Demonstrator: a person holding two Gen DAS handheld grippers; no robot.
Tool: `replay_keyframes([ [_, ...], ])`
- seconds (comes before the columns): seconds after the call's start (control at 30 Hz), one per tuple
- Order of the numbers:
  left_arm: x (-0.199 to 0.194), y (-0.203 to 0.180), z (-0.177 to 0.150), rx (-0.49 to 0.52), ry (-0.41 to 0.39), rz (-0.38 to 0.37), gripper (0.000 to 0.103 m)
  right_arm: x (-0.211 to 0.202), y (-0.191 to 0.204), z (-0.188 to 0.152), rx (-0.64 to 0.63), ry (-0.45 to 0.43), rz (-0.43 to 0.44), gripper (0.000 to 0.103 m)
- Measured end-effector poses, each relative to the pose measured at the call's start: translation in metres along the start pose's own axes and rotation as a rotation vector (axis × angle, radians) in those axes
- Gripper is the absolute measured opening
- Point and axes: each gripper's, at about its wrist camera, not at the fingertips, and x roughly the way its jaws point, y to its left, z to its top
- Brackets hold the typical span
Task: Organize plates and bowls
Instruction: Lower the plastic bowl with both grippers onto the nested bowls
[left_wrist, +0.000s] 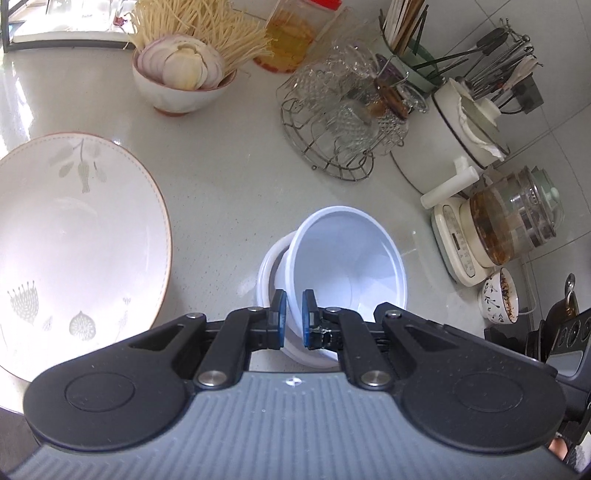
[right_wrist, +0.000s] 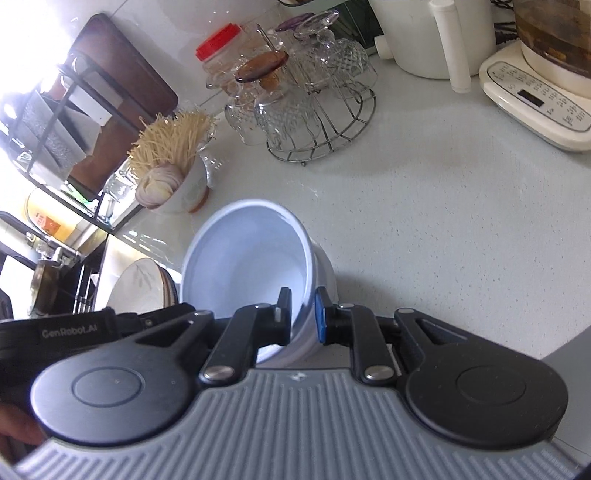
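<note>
Item: white bowl (left_wrist: 351, 266), held tilted above a second white bowl (left_wrist: 269, 273) on the pale counter (left_wrist: 229, 184). I hold it with both tools.

My left gripper (left_wrist: 291, 317): jaws nearly closed, pinching the near rim, one blue pad (left_wrist: 281, 310) outside the wall and the other inside.

My right gripper (right_wrist: 303, 314): jaws nearly closed over the rim of the same bowl (right_wrist: 251, 258), one finger inside the wall and the blue pad (right_wrist: 320, 314) outside. The frames do not settle how firmly this pad presses.

Handling, by my judgement: thin, stiff, smooth-walled, likely light plastic. A glossy wall may slip in a pinch, so the rim is the place to hold, with the pads straddling the lip. Not very fragile, though it may flex if squeezed hard. It appears to be going into the bowl beneath; it is tipped, not seated.

Next out, toward the counter's left edge: large patterned plate (left_wrist: 74, 236), ceramic by its look, heavier and breakable. The right wrist view shows plates (right_wrist: 144, 288) standing on edge there.

Farther, mid-counter: wire rack of upturned glasses (left_wrist: 340, 125).

Far edge: bowl of onion and garlic (left_wrist: 181, 74) before dry noodles (left_wrist: 207, 26). Right edge: glass kettle on its base (left_wrist: 509, 225), white pot (left_wrist: 454, 136).
</note>
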Motion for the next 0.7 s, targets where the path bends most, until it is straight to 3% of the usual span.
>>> replay_keyframes([
  [0.4,-0.009,0.003,0.002,-0.006,0.010,-0.019,0.010,-0.002,0.001,0.002,0.038,0.013,0.011,0.018],
  [0.43,-0.009,0.003,0.002,-0.005,0.011,-0.017,0.011,-0.002,0.002,0.002,0.034,0.008,0.002,0.024],
  [0.47,-0.009,0.004,0.002,-0.002,0.009,-0.016,0.012,-0.003,0.002,0.002,0.033,-0.002,0.000,0.041],
  [0.53,-0.010,0.006,0.003,0.002,0.003,-0.004,0.028,-0.007,0.002,0.002,0.040,-0.028,0.006,0.062],
  [0.57,-0.011,0.007,0.004,0.002,-0.005,0.004,0.044,-0.009,0.001,0.002,0.043,-0.039,0.009,0.065],
  [0.6,-0.011,0.008,0.004,0.006,-0.016,0.009,0.049,-0.009,0.001,0.003,0.045,-0.043,0.008,0.065],
  [0.7,-0.006,0.010,0.005,0.025,-0.006,0.013,0.050,-0.005,-0.001,0.004,0.057,-0.040,-0.011,0.065],
])
